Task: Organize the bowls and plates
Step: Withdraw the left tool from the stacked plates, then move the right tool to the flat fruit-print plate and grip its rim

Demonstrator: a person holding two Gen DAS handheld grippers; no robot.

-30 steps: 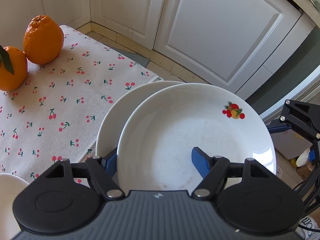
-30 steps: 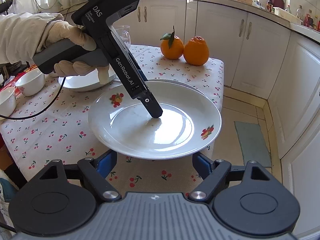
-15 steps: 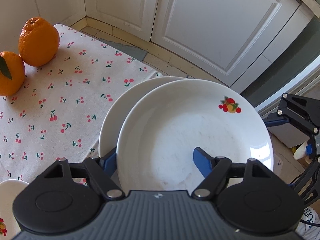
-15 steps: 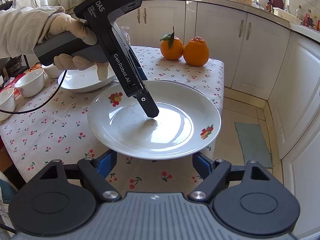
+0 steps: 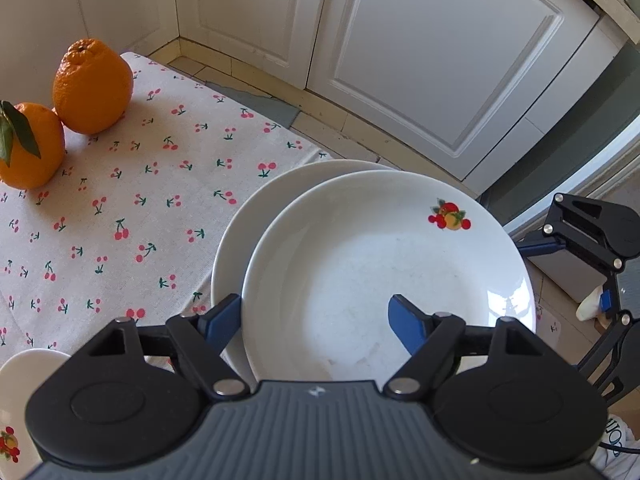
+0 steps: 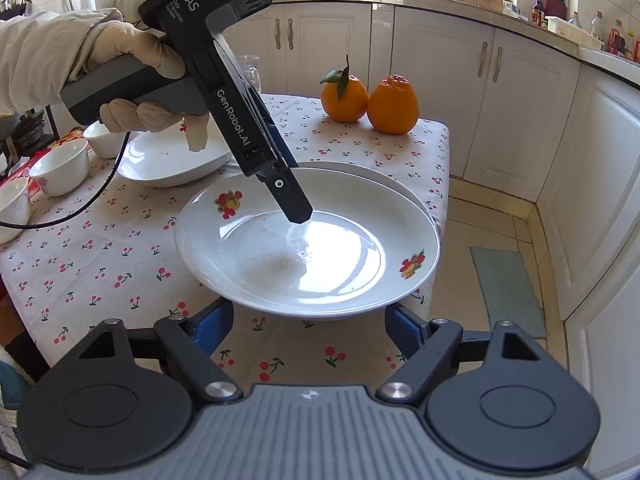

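A white top plate (image 6: 320, 264) with fruit decals lies on a second white plate (image 6: 384, 178), offset toward the table's near edge. My left gripper (image 5: 316, 312) points steeply down over it and its jaws are opening. One blue finger (image 5: 222, 320) is outside the rim and the other finger (image 5: 406, 322) is inside the dish, with neither pad pressing. From the right wrist view, the left gripper (image 6: 294, 196), held by a gloved hand (image 6: 132, 76), hovers just above the plate's floor. My right gripper (image 6: 308, 320) is open at the plate's near rim, holding nothing.
Two oranges (image 6: 370, 98) sit at the far table corner. Another deep plate (image 6: 168, 160), several small bowls (image 6: 62, 166) and a glass stand at the left. A cable (image 6: 76, 208) trails over the cherry tablecloth (image 5: 132, 208). White cabinets (image 5: 420, 52) and a floor mat (image 6: 508, 288) lie beyond the table edge.
The left jaws have spread wider around the top plate's rim. The lower plate's far rim now shows more behind the top plate. The right gripper has stayed put.
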